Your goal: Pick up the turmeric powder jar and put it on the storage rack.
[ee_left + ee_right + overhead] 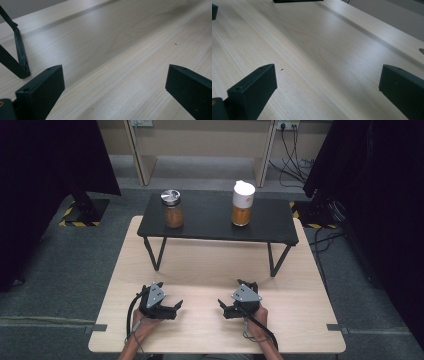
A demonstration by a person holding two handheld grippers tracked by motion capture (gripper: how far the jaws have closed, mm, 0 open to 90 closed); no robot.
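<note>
I had both grippers resting low on the wooden table, nothing begun — the left gripper and right gripper each stood with jaws spread and empty. The glass jar and white-capped bottle sat untouched on the black stand, well apart from me — every reach and grasp remained.

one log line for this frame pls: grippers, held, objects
left gripper: open, on wooden table, holds nothing | right gripper: open, on table, holds nothing | metal-lidded jar and white-lidded jar: upright on black stand, untouched
</note>
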